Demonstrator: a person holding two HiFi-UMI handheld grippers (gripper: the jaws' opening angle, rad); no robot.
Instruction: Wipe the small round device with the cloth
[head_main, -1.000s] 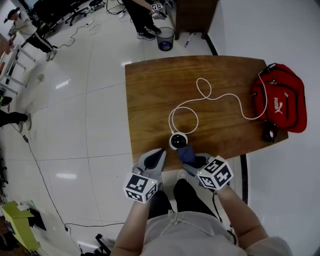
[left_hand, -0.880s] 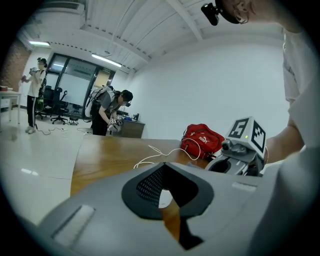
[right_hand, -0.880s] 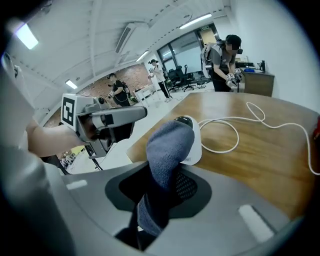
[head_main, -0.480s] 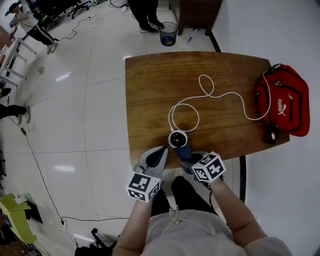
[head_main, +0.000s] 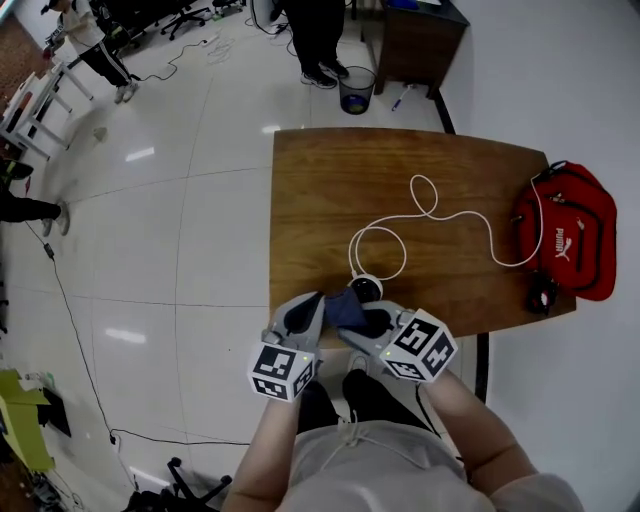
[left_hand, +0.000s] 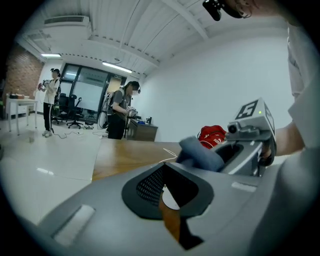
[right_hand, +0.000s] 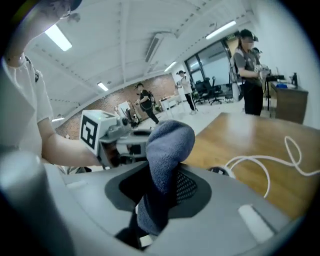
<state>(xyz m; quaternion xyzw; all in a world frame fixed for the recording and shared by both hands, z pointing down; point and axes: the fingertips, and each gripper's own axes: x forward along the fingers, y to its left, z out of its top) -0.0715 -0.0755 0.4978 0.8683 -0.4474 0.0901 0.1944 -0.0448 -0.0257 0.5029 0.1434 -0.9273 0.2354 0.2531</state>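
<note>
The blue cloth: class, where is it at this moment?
Head view: the cloth sits low centre, clamped in the right tool, at the table's near edge beside the small round device.

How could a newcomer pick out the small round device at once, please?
On the wooden table, follow the white cable to the near edge. It ends at the small round device, by the blue cloth: the only white-rimmed, black-faced disc there.
</note>
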